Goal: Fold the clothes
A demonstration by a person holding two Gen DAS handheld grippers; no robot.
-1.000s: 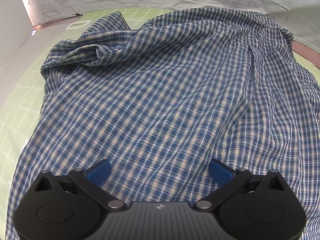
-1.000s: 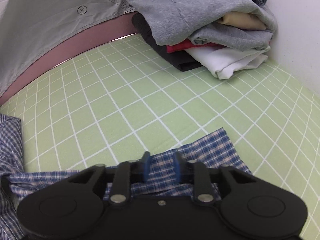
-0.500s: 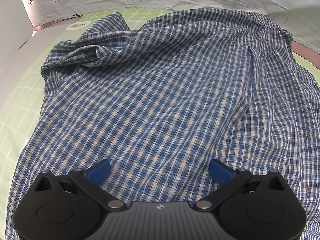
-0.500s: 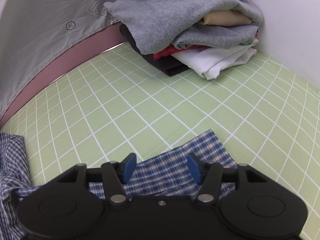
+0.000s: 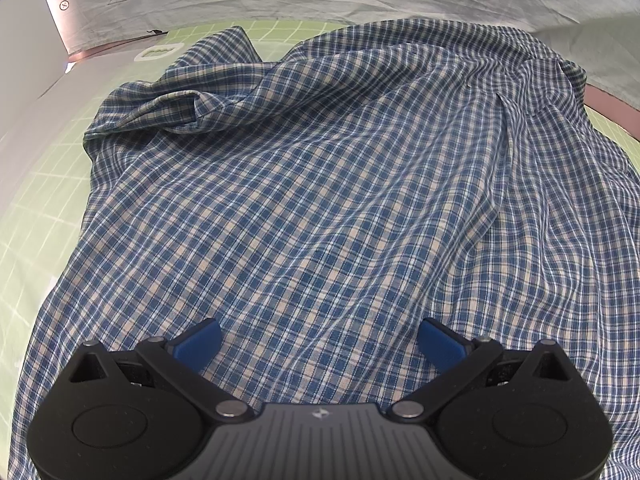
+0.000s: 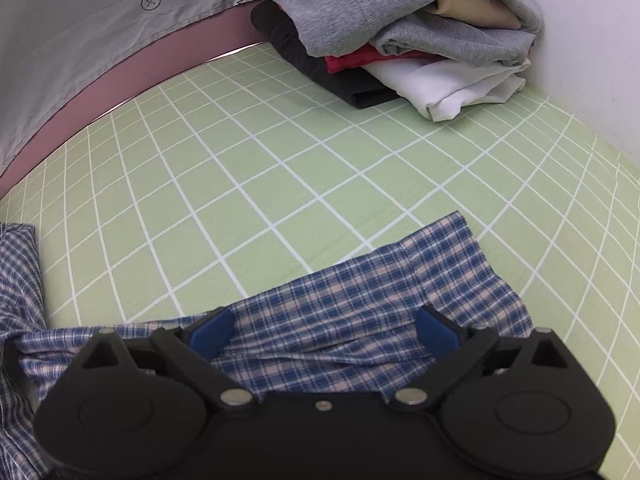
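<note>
A blue-and-cream plaid shirt (image 5: 320, 184) is spread, rumpled, across a green sheet with a white grid (image 6: 248, 184); one sleeve (image 5: 176, 108) is bunched at its far left in the left wrist view. The left gripper (image 5: 320, 342) is held over the shirt's body with its blue fingers (image 5: 198, 340) wide apart and nothing pressed between them. In the right wrist view, the right gripper (image 6: 322, 330) is seen over the other sleeve (image 6: 380, 296), which lies flat on the sheet with its cuff end pointing away; its jaws have just been opening and now stand wide, the cloth lying between the pads but not gripped. A pile of folded clothes (image 6: 404, 28) is stacked at the sheet's far corner, well apart from the shirt.
</note>
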